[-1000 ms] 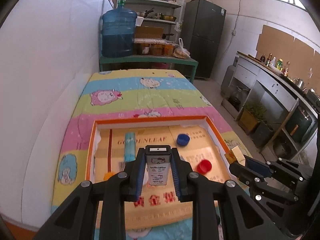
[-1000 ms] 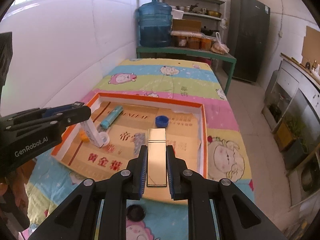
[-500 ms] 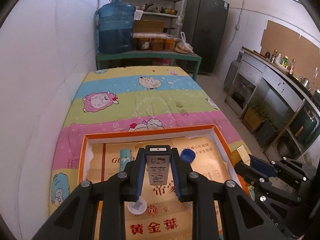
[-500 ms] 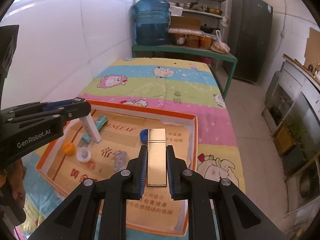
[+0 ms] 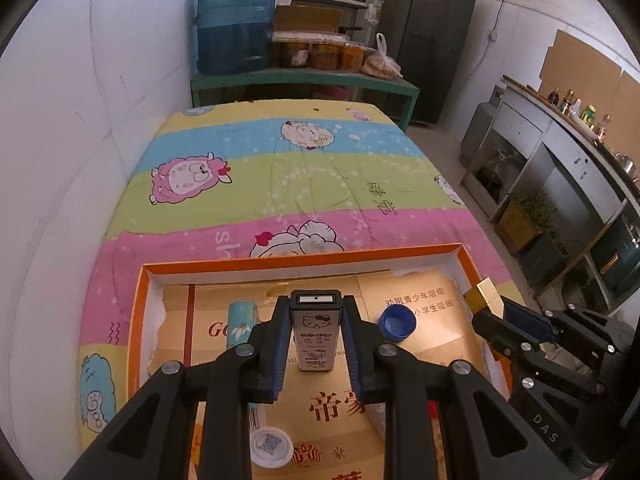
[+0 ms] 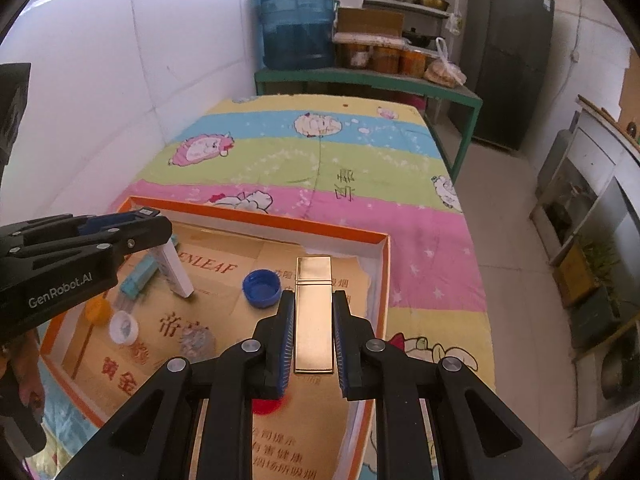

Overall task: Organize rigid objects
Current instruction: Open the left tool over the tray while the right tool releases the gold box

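Observation:
My left gripper [image 5: 316,312] is shut on a small white box with a Hello Kitty print [image 5: 316,332] and holds it above the orange-rimmed tray [image 5: 304,261]. The box also shows in the right wrist view [image 6: 176,268]. My right gripper [image 6: 314,312] is shut on a shiny gold rectangular lighter [image 6: 314,312], over the tray's right part [image 6: 260,216]; its tip shows in the left wrist view [image 5: 484,296]. In the tray lie a blue cap [image 5: 397,322], a teal tube [image 5: 240,320], a white cap [image 5: 270,447], an orange cap [image 6: 97,310] and a red cap [image 6: 266,405].
The tray lies on a table covered by a striped cartoon cloth [image 5: 288,168], against a white wall on the left. Behind stand a green bench with a blue water jug [image 5: 236,20] and jars, a dark fridge [image 5: 428,36], and a counter at the right.
Both grippers have moved forward and lower over the tray, still holding their objects. The tray's contents now lie nearer and partly beneath the fingers.

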Tool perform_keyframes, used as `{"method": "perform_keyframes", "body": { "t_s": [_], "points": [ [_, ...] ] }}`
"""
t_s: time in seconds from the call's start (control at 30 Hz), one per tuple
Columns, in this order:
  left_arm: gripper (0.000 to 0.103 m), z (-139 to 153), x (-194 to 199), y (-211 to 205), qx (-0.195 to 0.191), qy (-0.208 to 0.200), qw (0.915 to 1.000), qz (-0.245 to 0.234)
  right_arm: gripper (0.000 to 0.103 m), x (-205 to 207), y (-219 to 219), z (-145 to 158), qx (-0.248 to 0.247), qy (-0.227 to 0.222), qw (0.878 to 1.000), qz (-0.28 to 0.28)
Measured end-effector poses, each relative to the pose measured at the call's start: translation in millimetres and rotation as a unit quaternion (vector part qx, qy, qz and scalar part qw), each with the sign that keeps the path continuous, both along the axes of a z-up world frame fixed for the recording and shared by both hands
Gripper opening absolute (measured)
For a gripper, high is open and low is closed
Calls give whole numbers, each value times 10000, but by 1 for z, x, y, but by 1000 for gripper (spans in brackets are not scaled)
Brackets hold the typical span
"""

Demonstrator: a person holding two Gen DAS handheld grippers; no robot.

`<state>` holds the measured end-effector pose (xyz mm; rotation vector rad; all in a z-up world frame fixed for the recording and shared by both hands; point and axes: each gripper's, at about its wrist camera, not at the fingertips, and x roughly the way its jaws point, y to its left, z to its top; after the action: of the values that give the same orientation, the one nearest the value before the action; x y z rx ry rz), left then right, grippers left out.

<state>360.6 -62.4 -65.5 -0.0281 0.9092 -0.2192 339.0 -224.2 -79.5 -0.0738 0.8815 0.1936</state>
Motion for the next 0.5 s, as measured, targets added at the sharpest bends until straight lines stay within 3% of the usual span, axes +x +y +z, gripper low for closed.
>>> {"method": "perform_keyframes", "body": {
  "t_s": [0.33,0.5],
  "points": [
    [25,-7,19,-13,209,64,9998,-11,18,16,3,-21,84,193,9997,115],
    [25,-25,32,-15,146,339,9993,-13,18,23,7,-25,100,209,9996,178]
  ]
}}
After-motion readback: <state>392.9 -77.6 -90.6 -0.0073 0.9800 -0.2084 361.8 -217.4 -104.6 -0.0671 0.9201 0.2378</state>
